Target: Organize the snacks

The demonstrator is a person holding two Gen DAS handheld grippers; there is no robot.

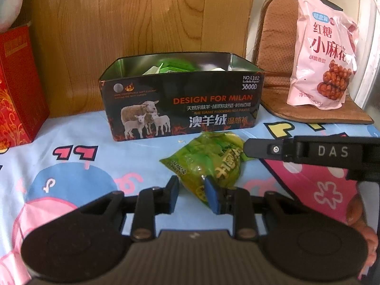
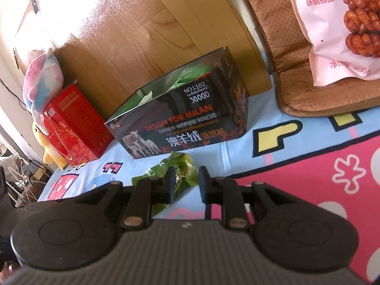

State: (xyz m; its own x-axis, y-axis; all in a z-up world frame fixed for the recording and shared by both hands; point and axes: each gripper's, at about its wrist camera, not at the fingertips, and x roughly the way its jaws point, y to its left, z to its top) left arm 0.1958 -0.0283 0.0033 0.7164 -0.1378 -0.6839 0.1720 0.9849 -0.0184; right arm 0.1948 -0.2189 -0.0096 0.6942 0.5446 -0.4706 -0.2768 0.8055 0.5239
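Green and crinkled, the snack packet [image 1: 209, 163] lies on the cartoon-printed bedsheet [image 1: 71, 166], just in front of the black tin [image 1: 180, 99] with sheep printed on its side. The tin stands open at about twelve o'clock from the packet, and more green and pale packets show inside it.

The left tongs [image 1: 192, 194] sit low at the packet's near edge. Their fingers are apart; the right blue pad [image 1: 212, 196] touches the packet's near end, while the left one rests beside it over the sheet. They do not clamp it.

The right tongs [image 2: 187, 185] come in from about three o'clock in the left view, where one black finger reaches the packet's right edge. In their own view the fingers stand apart, with part of the packet between and beyond them; whether they touch it I cannot tell.

A red box [image 1: 16, 83] stands at nine o'clock of the tin, with a plush toy [image 2: 44, 80] beside it. At two o'clock a pink bag [image 1: 323, 57] of fried twists leans on a brown cushion [image 1: 280, 87]. A wooden board [image 1: 133, 19] rises behind the tin.
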